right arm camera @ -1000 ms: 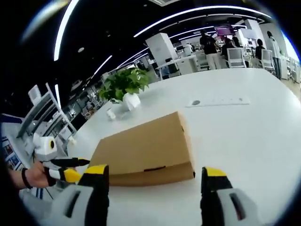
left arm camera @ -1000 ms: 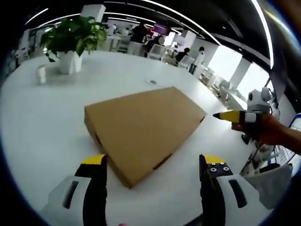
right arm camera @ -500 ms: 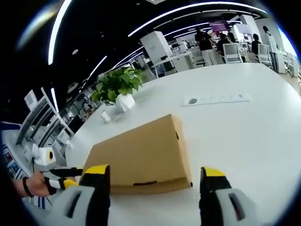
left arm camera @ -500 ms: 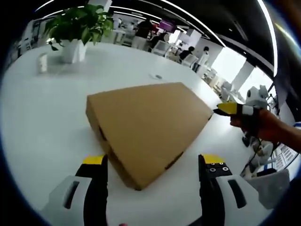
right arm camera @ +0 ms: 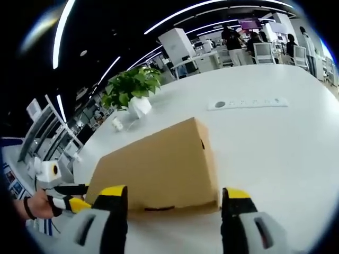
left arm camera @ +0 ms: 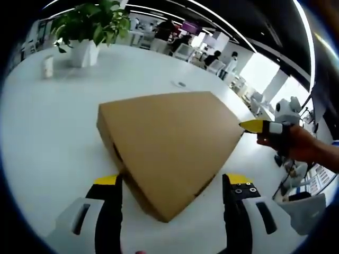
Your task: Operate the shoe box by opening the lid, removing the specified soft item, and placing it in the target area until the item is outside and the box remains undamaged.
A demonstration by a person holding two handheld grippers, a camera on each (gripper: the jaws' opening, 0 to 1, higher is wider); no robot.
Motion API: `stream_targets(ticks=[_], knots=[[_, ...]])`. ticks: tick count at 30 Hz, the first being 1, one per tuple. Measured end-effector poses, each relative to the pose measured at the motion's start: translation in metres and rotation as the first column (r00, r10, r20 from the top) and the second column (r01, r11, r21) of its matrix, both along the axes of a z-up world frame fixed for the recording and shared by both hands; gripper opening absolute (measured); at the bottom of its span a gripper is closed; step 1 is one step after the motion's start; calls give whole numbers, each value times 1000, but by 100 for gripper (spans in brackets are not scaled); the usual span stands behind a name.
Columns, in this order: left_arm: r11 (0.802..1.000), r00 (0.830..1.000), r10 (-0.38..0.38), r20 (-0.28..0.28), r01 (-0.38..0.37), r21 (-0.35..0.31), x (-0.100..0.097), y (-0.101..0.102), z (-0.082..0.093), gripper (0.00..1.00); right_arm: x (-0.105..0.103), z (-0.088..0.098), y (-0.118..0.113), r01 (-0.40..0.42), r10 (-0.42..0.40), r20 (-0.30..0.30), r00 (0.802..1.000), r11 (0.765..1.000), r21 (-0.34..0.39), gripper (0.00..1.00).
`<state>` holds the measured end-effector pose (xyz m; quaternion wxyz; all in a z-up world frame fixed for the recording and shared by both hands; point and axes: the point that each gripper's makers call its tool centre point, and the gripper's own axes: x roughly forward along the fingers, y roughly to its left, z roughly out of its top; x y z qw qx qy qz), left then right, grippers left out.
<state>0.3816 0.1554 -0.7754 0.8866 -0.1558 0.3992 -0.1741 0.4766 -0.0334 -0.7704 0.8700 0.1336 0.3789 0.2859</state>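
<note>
Bright indoor light from ceiling strip lights [right arm camera: 175,16], window glare [left arm camera: 267,74] at right, white table [left arm camera: 47,132] washed pale, strong fisheye bending at edges, soft background blur, faint shadow under box [left arm camera: 169,143]

Closed cardboard shoe box [right arm camera: 159,166] on white table [right arm camera: 275,143], right tool [right arm camera: 175,198] jaws apart, potted plant [right arm camera: 132,92] behind

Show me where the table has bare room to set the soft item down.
Bare white table lies right of the shoe box, up to the power strip. More lies between box and potted plant. Crowded at the near edge, where both grippers close in.
</note>
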Motion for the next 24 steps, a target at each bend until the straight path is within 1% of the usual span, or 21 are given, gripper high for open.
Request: stream_targets(ticks=[2,3,6,10,13,14,15,24], knots=[[1000,1000,2,-4,-2,-4,1,0,-1,80,2,1,2,1,-1,11,1000,1000,9,65],[1000,1000,3,-6,-3,-8,2,0,-1,80,2,1,3,-2,2,13,1000,1000,9,65],[1000,1000,2,-14,-2,-1,3,2,-4,77,4,-2,4,-7,7,20,1000,1000,-5,65],[1000,1000,8,-21,-9,-18,5,1,-6,78,4,-5,3,-12,13,29,999,1000,-26,63],[1000,1000,9,-25,-10,-19,5,1,-6,78,3,-7,1,-19,22,39,999,998,-61,59],[1000,1000,12,-20,-13,-19,6,2,-5,78,2,-9,0,-28,32,37,999,996,-86,56],[1000,1000,12,-20,-12,-18,6,2,-5,78,2,-8,0,-22,25,35,999,997,-72,56],[1000,1000,12,-26,-13,-18,7,2,-5,77,1,-8,-1,-16,20,46,999,997,-80,55]])
